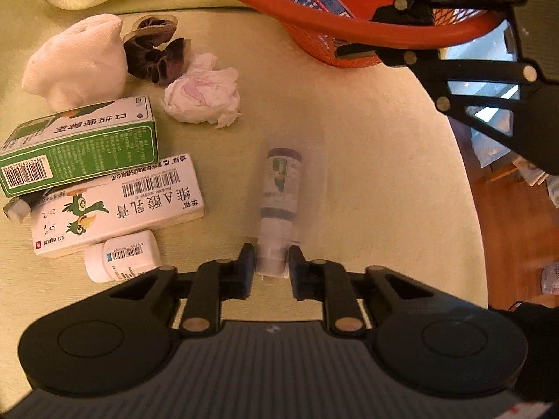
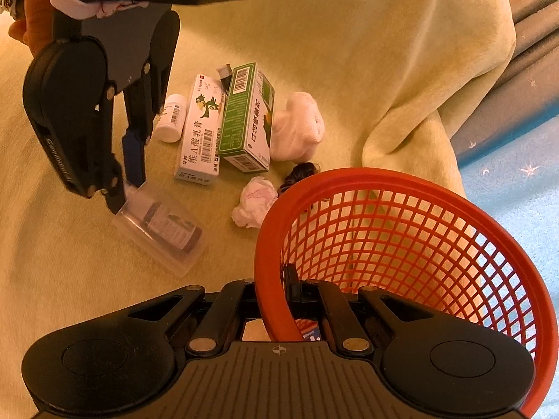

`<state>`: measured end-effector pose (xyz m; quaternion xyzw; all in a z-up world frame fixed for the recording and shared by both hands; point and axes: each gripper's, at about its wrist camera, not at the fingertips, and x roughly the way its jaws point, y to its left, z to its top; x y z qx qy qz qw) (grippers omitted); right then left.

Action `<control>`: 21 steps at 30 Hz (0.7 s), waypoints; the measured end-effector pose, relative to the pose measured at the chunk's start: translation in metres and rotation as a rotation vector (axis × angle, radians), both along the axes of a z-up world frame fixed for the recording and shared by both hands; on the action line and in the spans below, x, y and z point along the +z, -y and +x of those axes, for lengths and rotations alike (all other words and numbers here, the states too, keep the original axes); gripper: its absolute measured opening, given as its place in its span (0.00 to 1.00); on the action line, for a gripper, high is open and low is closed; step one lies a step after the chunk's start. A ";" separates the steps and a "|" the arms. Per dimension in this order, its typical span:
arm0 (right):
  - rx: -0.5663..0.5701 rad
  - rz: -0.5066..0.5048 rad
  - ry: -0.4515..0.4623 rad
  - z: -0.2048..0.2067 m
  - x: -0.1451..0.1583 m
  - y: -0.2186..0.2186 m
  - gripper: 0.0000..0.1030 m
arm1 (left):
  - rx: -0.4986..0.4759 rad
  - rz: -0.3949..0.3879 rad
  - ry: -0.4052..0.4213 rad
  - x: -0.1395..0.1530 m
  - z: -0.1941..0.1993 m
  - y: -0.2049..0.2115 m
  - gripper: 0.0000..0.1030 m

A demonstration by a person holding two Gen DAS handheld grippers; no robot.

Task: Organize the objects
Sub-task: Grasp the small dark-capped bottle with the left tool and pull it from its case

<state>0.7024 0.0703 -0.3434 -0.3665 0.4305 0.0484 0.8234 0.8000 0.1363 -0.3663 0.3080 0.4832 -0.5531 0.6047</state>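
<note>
gripping the white cap end of a small dark bottle sealed in a clear plastic sleeve, the left hand-held gripper is closed on it while the rest of the sleeve lies on the pale yellow-green blanket; the hold at the near end is judged to suit lifting it toward the basket. the round orange-red mesh plastic basket is pinched at its rim by the right hand-held gripper, one finger outside the wall and one inside, probably to keep it tilted and steady for loading. near the bottle, well apart from the basket, lie the unsorted things: a green medicine box, a white ointment box with a green bird print, a small white pill bottle, a crumpled white tissue, a dark purple scrunchie and a rolled white sock.

the left wrist view alone shows a blue-and-white packet already inside the basket and a wooden floor beyond the blanket's edge. the right wrist view alone shows the grip on the rim, the sleeve's full outline, and a person's hand behind the left tool.
</note>
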 end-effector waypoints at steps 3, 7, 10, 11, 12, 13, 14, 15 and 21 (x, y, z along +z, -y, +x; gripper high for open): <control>-0.001 0.000 -0.001 -0.001 0.001 0.001 0.01 | 0.009 0.016 -0.019 0.002 0.002 0.001 0.15; -0.002 0.002 -0.003 0.000 0.002 0.001 0.01 | 0.015 0.062 -0.015 0.007 0.002 -0.018 0.15; -0.003 0.002 -0.004 0.001 0.002 0.001 0.01 | 0.039 0.079 -0.012 0.011 0.003 -0.040 0.14; -0.004 0.002 -0.004 0.001 0.002 0.001 0.01 | 0.053 0.083 -0.011 0.012 0.003 -0.047 0.14; -0.005 0.003 -0.003 0.001 0.002 0.001 0.01 | 0.071 0.085 -0.013 0.014 0.004 -0.055 0.14; -0.003 0.002 -0.004 0.001 0.002 0.001 0.01 | 0.089 0.086 -0.016 0.016 0.006 -0.061 0.14; -0.003 0.001 -0.003 0.001 0.002 0.000 0.01 | 0.108 0.088 -0.018 0.019 0.009 -0.065 0.14; -0.004 0.002 -0.004 0.001 0.002 0.000 0.01 | 0.125 0.087 -0.018 0.022 0.010 -0.072 0.14; -0.013 0.006 -0.006 0.002 0.001 -0.001 0.01 | 0.226 0.044 -0.014 0.046 0.021 -0.084 0.14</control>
